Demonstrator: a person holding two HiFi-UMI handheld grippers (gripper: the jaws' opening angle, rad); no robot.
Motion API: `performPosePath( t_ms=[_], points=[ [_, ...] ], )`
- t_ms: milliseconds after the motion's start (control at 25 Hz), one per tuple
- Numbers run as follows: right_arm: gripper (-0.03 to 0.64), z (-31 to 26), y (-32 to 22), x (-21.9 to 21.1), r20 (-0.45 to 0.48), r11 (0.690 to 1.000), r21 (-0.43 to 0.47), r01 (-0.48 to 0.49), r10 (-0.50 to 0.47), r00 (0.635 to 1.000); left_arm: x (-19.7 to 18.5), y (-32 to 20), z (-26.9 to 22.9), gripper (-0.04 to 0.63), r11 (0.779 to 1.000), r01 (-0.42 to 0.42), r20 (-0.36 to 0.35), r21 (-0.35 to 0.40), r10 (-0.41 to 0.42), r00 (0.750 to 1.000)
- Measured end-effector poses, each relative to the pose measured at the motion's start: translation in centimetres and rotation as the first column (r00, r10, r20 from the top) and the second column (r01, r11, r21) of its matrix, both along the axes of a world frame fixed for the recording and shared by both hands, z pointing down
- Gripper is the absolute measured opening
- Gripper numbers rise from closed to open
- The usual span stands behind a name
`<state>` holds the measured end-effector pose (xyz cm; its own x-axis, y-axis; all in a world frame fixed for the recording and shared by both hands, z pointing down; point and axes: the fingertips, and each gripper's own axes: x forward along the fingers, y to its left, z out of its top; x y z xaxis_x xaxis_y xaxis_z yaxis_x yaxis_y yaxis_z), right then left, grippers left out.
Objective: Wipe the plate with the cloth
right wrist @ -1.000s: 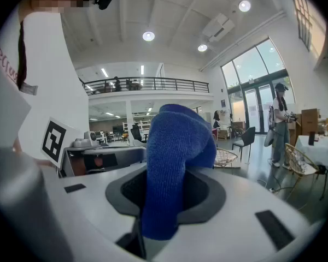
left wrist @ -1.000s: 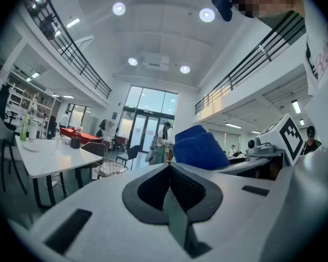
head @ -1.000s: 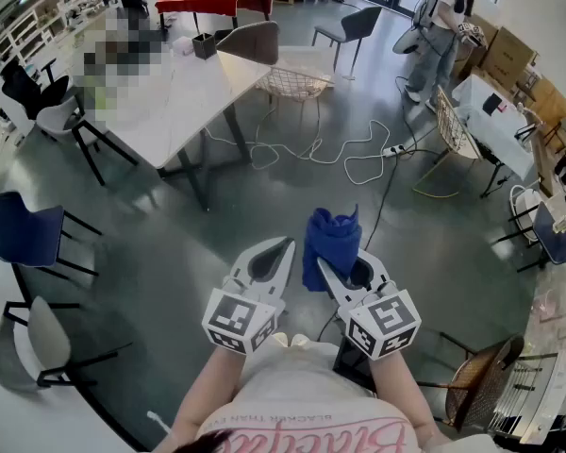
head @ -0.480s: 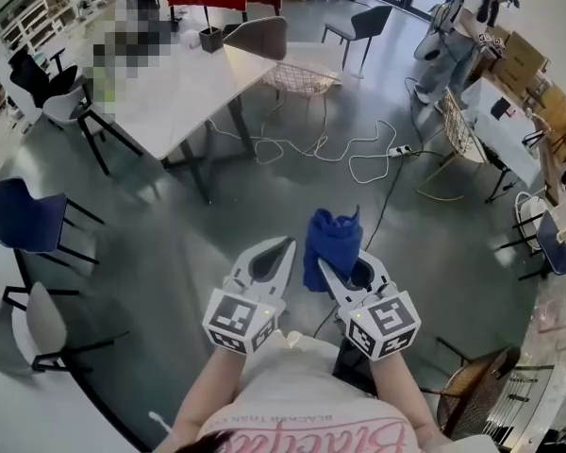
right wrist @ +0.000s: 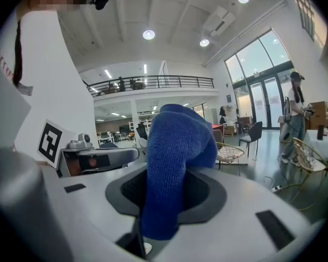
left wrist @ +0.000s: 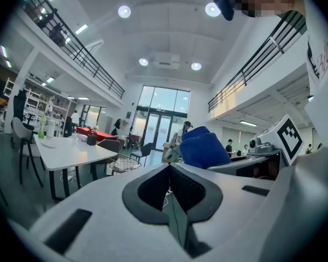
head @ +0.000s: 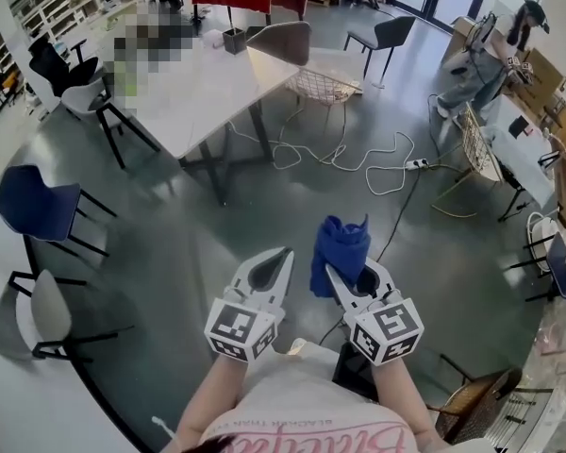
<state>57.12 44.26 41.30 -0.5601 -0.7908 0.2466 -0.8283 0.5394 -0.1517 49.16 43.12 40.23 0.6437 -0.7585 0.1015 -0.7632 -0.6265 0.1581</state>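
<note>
**Q:** What do the 2 grippers show?

**A:** The right gripper point(head: 332, 274) pinches the blue cloth point(right wrist: 175, 162) between its jaws. The cloth bunches and stands up past the jaw tips. The left gripper point(left wrist: 170, 167) has its jaws pressed together with nothing between them. Both are carried side by side, roughly level, in front of the person's torso and over grey floor point(head: 217, 225).

**Q:** Where is the plate?

**A:** No plate shows in any of the 3 views. A white table point(head: 198, 83) stands well apart, at the upper left of the head view. What lies on it is too small to tell.

**Q:** Which step is in hand, and what does the next move call for?

**A:** The cloth is secured and wiping has not begun, so this reads as the carry toward the work surface. The plate must first be found and reached. The left gripper would probably then open to steady the plate's rim, while the right lowers the cloth flat onto its face.
</note>
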Motion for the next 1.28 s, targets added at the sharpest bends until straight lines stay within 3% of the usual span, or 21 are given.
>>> performPosePath(
  t_ms=[680, 1280],
  points=[
    [0.117, -1.1, -7.1, -16.0, -0.023, 0.995, 0.019, 0.1, -0.099, 0.995, -16.8, -7.8, -0.7, 0.0, 0.995, 0.1, -0.005, 0.001, -0.1, 0.995],
    [0.117, -0.4, -14.0, -32.3, -0.057, 0.974, 0.006, 0.227, -0.227, 0.972, -35.3, -13.6, 0.4, 0.0, 0.966, 0.258, -0.02, -0.018, -0.258, 0.966]
  ],
)
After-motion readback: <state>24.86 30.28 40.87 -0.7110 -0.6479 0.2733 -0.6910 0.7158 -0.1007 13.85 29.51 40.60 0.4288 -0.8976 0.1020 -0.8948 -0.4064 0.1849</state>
